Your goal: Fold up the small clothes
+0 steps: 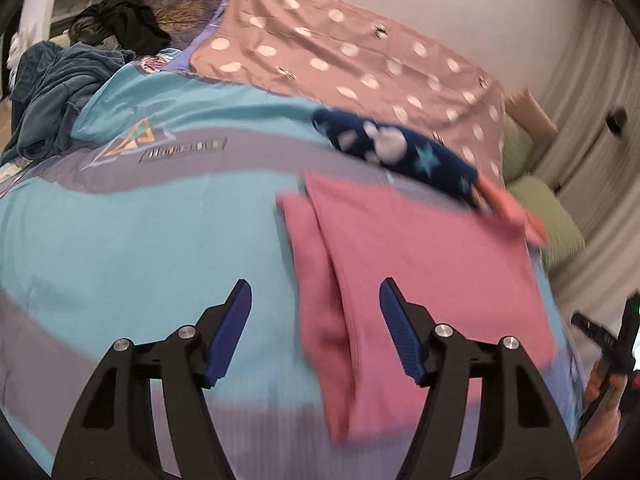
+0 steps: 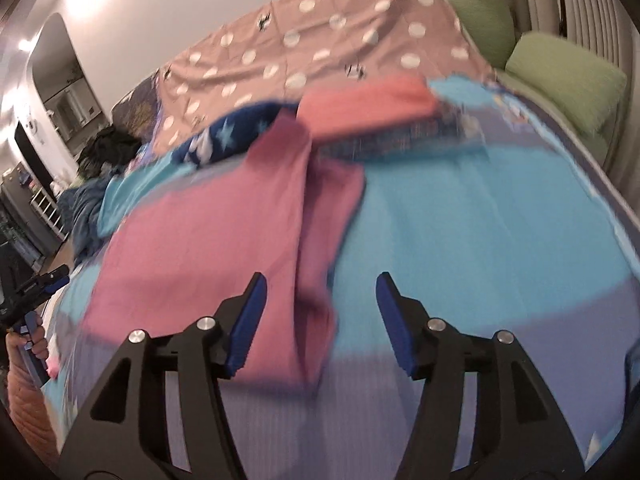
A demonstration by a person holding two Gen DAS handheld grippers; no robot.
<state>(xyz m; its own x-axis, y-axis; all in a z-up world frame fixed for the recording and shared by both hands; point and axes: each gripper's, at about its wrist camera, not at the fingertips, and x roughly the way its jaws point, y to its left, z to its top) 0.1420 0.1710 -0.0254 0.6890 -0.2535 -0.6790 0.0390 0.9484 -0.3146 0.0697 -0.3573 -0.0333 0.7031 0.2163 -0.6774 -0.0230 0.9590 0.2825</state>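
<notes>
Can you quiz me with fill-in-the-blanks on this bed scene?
1. Both grippers, left gripper and right gripper, are ____.
2. The folded pink cloth garment lies on the ____ and lilac bedspread.
3. The navy fleece item carries light blue ____.

Answers: open; turquoise; stars

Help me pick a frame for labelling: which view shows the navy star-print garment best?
The left wrist view: the navy star-print garment lies nearly whole beyond the pink garment. In the right wrist view the pink cloth covers part of it, leaving a blurred part with stars.
</notes>
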